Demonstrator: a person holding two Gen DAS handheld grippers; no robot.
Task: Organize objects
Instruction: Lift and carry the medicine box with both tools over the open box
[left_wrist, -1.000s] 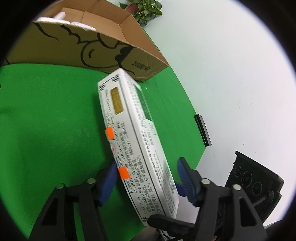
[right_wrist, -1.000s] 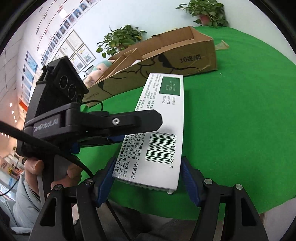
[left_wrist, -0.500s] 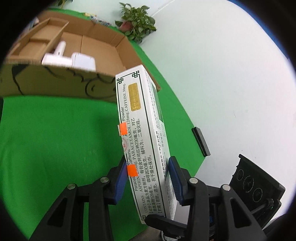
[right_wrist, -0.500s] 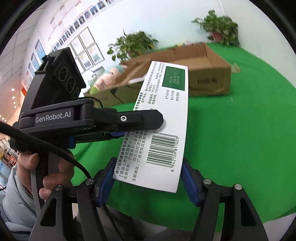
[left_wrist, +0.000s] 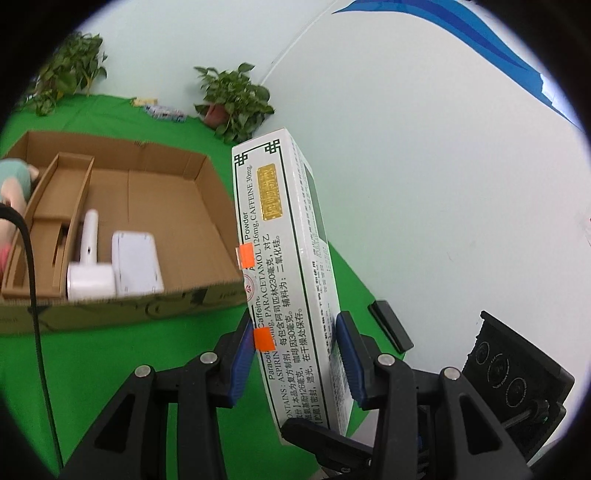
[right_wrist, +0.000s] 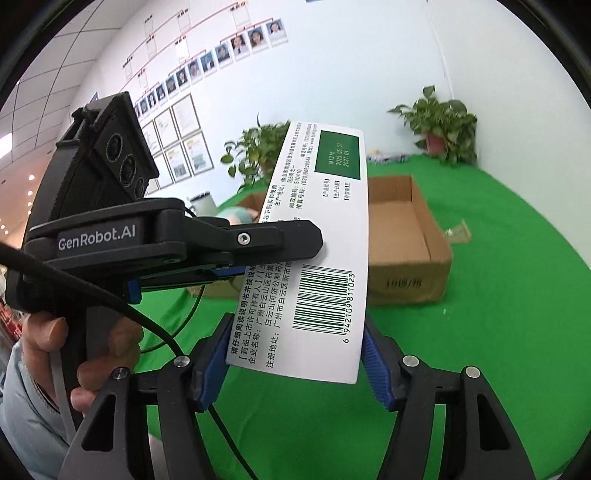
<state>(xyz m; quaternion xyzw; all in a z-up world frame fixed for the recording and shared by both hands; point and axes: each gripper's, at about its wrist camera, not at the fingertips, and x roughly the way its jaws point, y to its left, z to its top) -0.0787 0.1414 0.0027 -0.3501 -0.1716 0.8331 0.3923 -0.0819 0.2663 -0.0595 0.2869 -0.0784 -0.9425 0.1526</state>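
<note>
Our left hand-held gripper (left_wrist: 295, 354) clamps a long, flat, glossy white medicine box (left_wrist: 288, 266) between blue ribbed pads. Our right hand-held gripper (right_wrist: 295, 365) pinches its barcoded end. Ahead, beyond both, an open brown cardboard box (left_wrist: 207, 291) sits on the green felt surface (left_wrist: 92, 369).

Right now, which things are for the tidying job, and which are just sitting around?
For the job: medicine box, held by the left gripper and right gripper; cardboard box.

Just there: potted plant, black slab, wall photos.
</note>
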